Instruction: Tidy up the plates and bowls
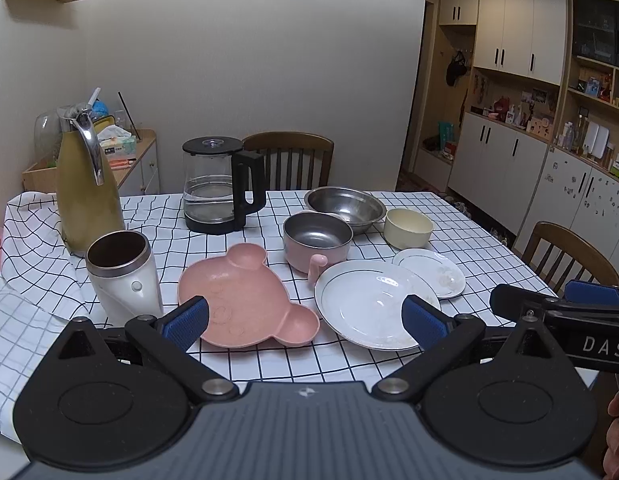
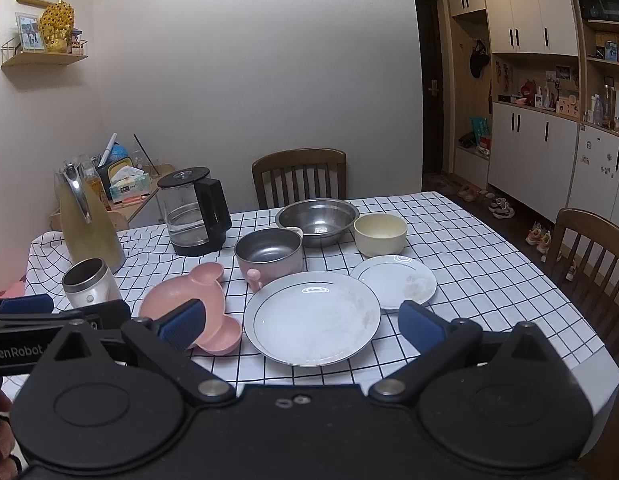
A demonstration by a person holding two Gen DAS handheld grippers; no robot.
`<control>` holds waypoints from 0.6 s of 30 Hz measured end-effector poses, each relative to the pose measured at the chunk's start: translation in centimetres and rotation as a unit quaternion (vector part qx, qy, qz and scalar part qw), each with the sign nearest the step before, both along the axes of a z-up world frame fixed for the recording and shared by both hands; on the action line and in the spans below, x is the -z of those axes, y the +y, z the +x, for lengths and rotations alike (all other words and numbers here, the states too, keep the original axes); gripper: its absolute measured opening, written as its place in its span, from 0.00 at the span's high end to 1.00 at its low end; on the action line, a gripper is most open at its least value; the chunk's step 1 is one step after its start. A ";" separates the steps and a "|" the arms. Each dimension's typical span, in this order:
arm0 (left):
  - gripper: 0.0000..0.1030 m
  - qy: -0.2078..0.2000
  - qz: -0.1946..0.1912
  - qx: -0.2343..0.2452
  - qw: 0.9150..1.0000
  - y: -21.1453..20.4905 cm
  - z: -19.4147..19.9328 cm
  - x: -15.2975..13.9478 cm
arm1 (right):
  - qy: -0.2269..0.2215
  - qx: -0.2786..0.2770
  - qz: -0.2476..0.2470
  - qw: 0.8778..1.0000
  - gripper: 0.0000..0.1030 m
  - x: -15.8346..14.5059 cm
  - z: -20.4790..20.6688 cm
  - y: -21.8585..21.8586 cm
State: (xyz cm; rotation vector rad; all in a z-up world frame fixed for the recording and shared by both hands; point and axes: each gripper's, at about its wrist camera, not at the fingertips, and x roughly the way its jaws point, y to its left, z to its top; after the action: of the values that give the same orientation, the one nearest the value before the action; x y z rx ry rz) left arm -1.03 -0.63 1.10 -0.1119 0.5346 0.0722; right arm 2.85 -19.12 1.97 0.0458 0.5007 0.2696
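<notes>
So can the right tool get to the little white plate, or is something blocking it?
Probably yes. The right tool is open and empty, and the small white plate lies flat near the table's front. Only its near-left edge is tucked under the big white plate, and its right rim looks clear.

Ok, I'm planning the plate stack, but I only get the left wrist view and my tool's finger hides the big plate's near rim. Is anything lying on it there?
Observer: No. The right wrist view shows the big plate whole, and that rim carries nothing, only faint smears nearby.
Operator: What's to the right of the small plate? That part is blocked for me.
Observer: Only checked cloth, out to the table edge.
</notes>
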 end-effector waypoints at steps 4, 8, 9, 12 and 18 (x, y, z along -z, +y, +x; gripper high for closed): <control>0.00 0.006 -0.011 0.005 1.000 0.2 0.1 0.2 | 0.003 0.001 0.002 1.000 0.00 -0.1 0.0 0.0; 0.00 0.007 -0.012 0.005 1.000 0.2 0.1 0.3 | -0.002 0.005 -0.005 1.000 0.00 -0.2 -0.2 0.2; 0.00 0.008 -0.013 0.006 1.000 0.2 0.1 0.3 | -0.005 0.007 -0.009 1.000 0.00 -0.2 -0.2 0.3; 0.00 0.011 -0.016 0.009 1.000 0.2 0.2 0.4 | -0.015 0.002 -0.010 1.000 0.00 -0.4 -0.5 0.4; 0.00 0.008 -0.011 0.009 1.000 0.1 0.2 0.4 | -0.014 -0.002 -0.003 1.000 0.00 -0.4 -0.3 0.4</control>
State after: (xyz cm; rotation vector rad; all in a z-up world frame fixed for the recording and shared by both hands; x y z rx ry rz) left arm -0.83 -0.54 0.75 -0.1274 0.5520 0.0496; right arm 2.51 -18.73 2.34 0.0355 0.4731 0.2725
